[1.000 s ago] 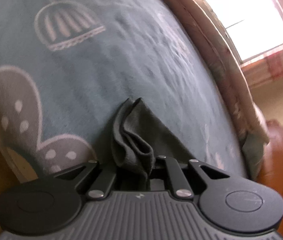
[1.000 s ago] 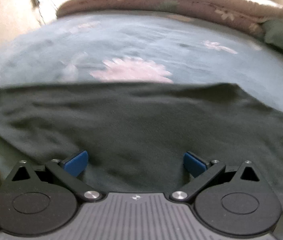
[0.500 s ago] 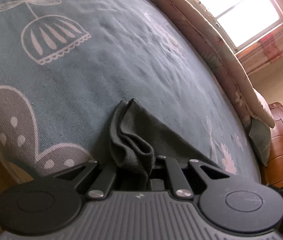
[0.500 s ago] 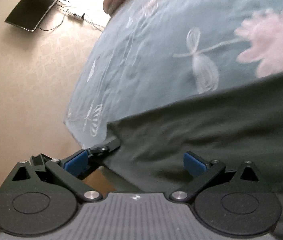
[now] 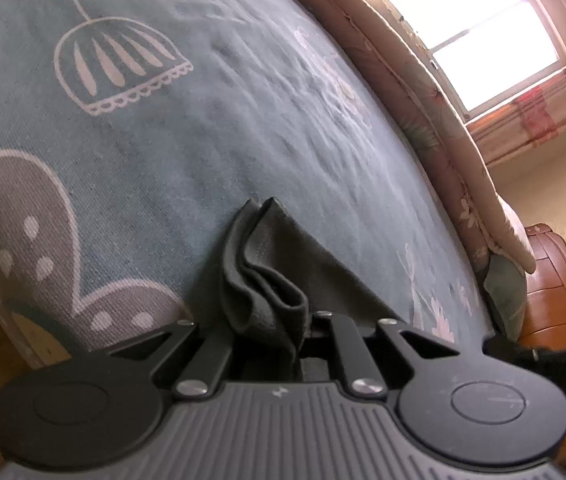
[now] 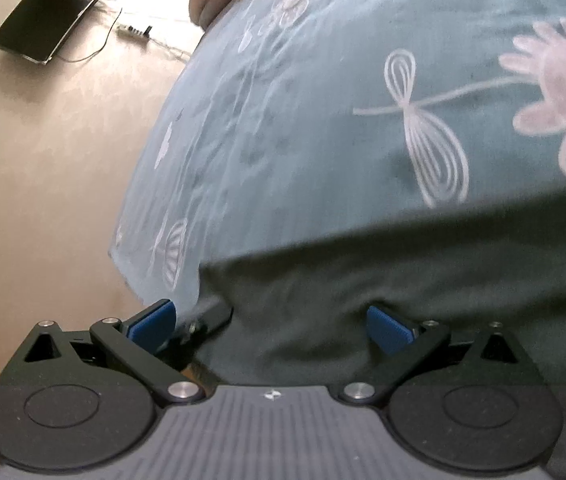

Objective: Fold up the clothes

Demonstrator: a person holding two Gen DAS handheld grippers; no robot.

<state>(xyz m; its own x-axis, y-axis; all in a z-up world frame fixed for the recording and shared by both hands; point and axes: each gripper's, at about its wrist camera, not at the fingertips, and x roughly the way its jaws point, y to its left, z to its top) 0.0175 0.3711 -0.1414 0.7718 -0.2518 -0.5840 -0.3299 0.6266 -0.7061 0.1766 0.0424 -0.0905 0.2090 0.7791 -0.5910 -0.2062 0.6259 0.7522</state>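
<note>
Dark green garment (image 6: 423, 280) lies spread on the teal bedspread (image 6: 303, 120). It looks soft, light and limp, best taken at corners or hems. Left gripper (image 5: 279, 328) is clenched on a bunched corner (image 5: 263, 272). Right gripper (image 6: 271, 320) is spread wide above the cloth, grasping nothing. Only the right view shows the cloth's long edge, three o'clock; only the left shows the window (image 5: 475, 32), two o'clock.

Bedroom: patterned bedspread (image 5: 243, 128), window (image 5: 479, 40).

Both tools black with ribbed grey bases, silver screws; right tool (image 6: 271, 326) seemingly blue-padded
</note>
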